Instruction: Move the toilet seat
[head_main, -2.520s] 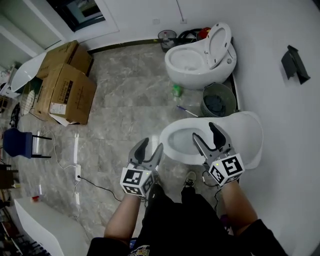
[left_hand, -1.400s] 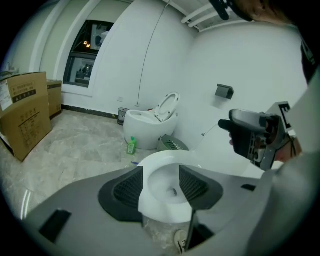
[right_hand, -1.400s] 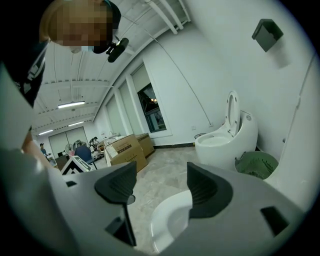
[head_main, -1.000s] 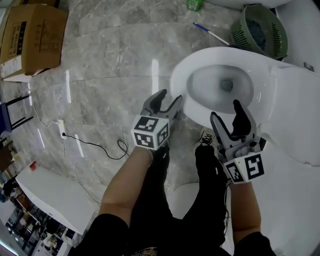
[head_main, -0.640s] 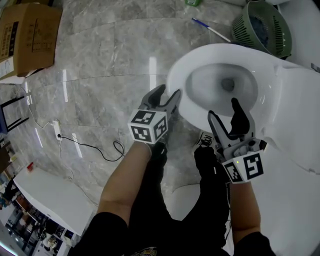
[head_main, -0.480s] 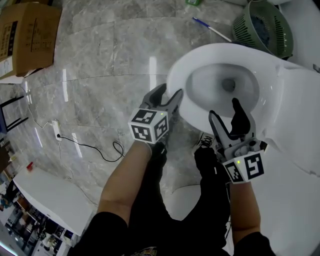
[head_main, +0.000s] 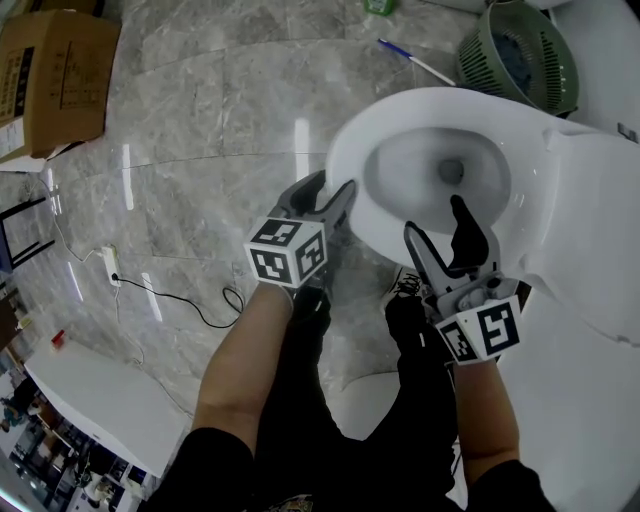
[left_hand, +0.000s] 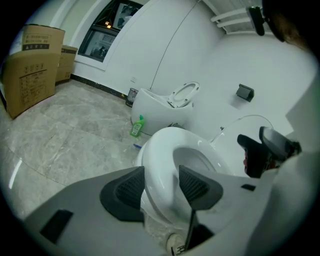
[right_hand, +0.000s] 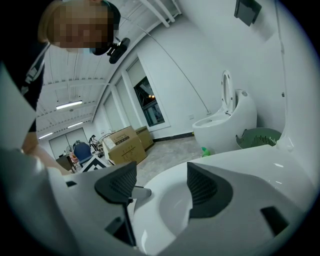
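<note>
The white toilet seat (head_main: 352, 190) lies as a ring on the near bowl, and the lid (head_main: 590, 230) stands raised at the right. My left gripper (head_main: 330, 192) is open at the ring's front left edge. In the left gripper view the left gripper (left_hand: 161, 185) has one pad on each side of the seat rim (left_hand: 160, 165), with a gap at each. My right gripper (head_main: 435, 222) is open over the front of the ring. In the right gripper view the right gripper (right_hand: 160, 184) holds nothing and looks over the seat (right_hand: 155, 200) and the bowl.
A green basket (head_main: 520, 60) and a blue pen (head_main: 415, 60) lie beyond the toilet. A cardboard box (head_main: 50, 70) sits far left, and a black cable (head_main: 190, 300) trails over the marble floor. A second toilet (left_hand: 165, 107) and a green bottle (left_hand: 136, 126) stand further back.
The head view has dropped closer to the near toilet. Both grippers have drifted slightly left, and the left one now reaches the seat's front edge. Both have stayed open.
</note>
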